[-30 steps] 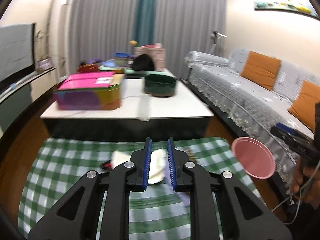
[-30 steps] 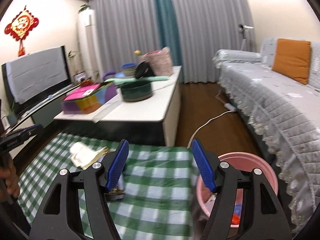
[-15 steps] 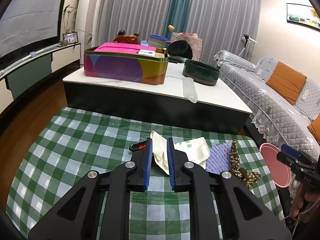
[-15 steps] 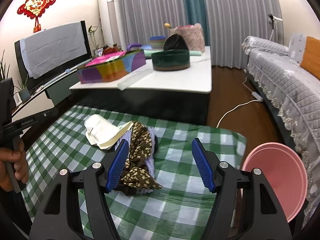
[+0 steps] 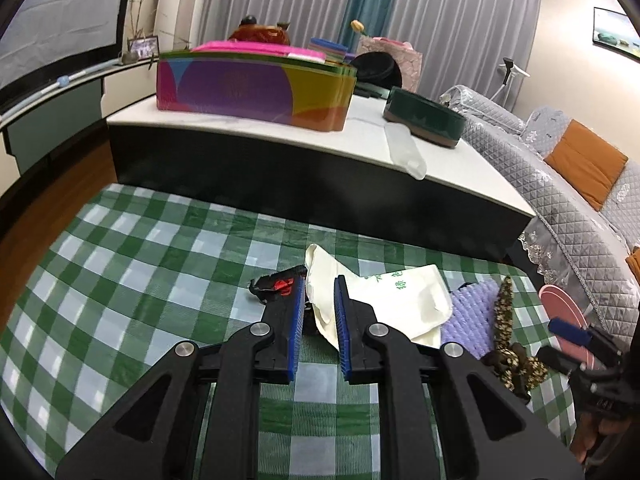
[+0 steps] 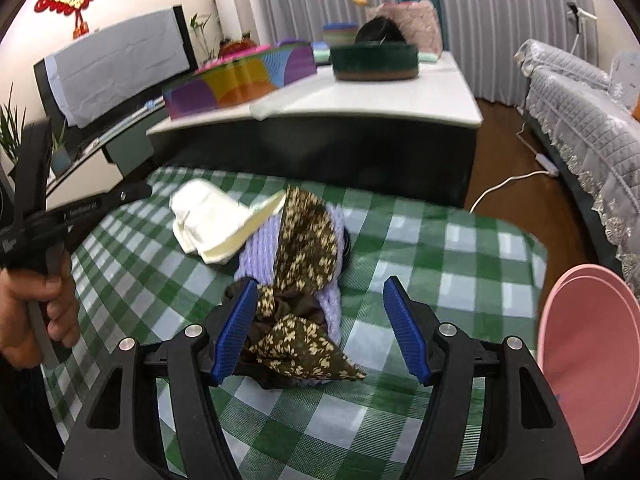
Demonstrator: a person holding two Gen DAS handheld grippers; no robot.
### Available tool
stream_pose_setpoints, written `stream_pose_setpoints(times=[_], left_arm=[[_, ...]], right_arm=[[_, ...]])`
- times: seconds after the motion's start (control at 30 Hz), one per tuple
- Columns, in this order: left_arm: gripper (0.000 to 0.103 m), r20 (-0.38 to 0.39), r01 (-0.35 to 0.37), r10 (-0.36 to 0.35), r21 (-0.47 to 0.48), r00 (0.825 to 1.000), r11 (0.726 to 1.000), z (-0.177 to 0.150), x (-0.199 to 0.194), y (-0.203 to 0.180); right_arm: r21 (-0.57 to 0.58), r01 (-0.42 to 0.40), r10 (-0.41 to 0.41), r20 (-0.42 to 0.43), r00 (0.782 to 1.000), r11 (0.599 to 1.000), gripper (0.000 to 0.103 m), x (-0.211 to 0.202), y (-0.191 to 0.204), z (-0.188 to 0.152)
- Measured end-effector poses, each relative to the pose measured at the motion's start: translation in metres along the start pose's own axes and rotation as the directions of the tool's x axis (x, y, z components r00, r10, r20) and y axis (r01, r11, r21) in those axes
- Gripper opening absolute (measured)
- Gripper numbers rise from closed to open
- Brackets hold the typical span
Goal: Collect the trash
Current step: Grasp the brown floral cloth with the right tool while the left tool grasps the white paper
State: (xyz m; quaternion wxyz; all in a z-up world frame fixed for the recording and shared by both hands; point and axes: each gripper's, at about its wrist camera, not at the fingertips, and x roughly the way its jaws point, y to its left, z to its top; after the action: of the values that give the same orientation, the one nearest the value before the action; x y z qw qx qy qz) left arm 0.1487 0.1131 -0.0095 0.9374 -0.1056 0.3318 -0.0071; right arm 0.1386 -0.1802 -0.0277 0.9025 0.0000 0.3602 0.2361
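A heap of trash lies on a green checked cloth point(image 5: 120, 280) on the floor: a cream bag point(image 5: 404, 300) with green print, a lilac knit point(image 6: 264, 248) under it, a brown floral rag point(image 6: 308, 240) draped across the knit, and a black-and-red scrap point(image 5: 280, 286) at the heap's left edge. The left gripper point(image 5: 318, 300) hovers low over the bag, its blue pads point(image 5: 342, 320) drawn close together with a narrow gap; a fold of the bag shows in that gap (whether the pads press on it cannot be told). The right gripper point(image 6: 320, 304) stands spread wide over the near end of the rag, its left pad just beside the brown cloth, its right pad clear of it, nothing pinched. A pink bin point(image 6: 588, 360) sits at the cloth's right edge, apart from the heap. In the right wrist view a hand point(image 6: 36, 316) grips the left tool's handle at the frame's left. Beyond the cloth stands a low white-topped table point(image 5: 360, 136) carrying a multicoloured box point(image 5: 248, 88) and a dark green bowl point(image 5: 424, 120); a grey quilted sofa point(image 5: 560, 184) with orange cushions runs along the right
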Motion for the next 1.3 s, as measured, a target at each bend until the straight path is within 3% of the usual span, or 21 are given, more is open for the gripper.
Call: stream_pose_setpoints(times=[0.13, 0.2, 0.67, 0.73, 0.77, 0.93, 1.3], left_arm=[[0.028, -0.022, -0.001, 0.000, -0.023, 1.000, 1.000, -0.003, 0.016, 0.001], [0.028, -0.033, 0.001, -0.002, -0.032, 0.999, 0.999, -0.005, 0.024, 0.002], [0.029, -0.080, 0.016, -0.019, -0.045, 0.997, 0.999, -0.011, 0.047, -0.005], [0.024, -0.079, 0.010, -0.013, -0.038, 0.997, 0.999, -0.011, 0.047, -0.006], [0.013, -0.077, 0.006, -0.009, -0.034, 0.997, 0.999, -0.010, 0.045, -0.007], [0.003, -0.050, 0.020, -0.021, -0.009, 0.999, 1.000, -0.004, 0.036, -0.013], [0.001, 0.018, 0.023, -0.023, 0.029, 1.000, 0.999, 0.004, 0.005, -0.024]], right_arm=[[-0.033, 0.013, -0.015, -0.073, 0.997, 0.999, 0.063, 0.017, 0.000, -0.006], [-0.021, -0.006, 0.004, -0.091, 0.996, 1.000, 0.060, 0.021, -0.002, -0.007], [-0.034, -0.106, 0.101, -0.134, 0.986, 0.994, 0.016, 0.029, 0.001, -0.009], [-0.040, -0.107, 0.101, -0.130, 0.986, 0.993, 0.012, 0.027, 0.002, -0.009], [-0.040, -0.111, 0.105, -0.128, 0.986, 0.993, 0.010, 0.026, 0.003, -0.008], [-0.037, -0.111, 0.107, -0.095, 0.990, 0.993, 0.008, 0.015, 0.002, -0.004], [-0.042, -0.087, 0.087, 0.000, 0.996, 0.995, 0.008, -0.018, 0.000, 0.004]])
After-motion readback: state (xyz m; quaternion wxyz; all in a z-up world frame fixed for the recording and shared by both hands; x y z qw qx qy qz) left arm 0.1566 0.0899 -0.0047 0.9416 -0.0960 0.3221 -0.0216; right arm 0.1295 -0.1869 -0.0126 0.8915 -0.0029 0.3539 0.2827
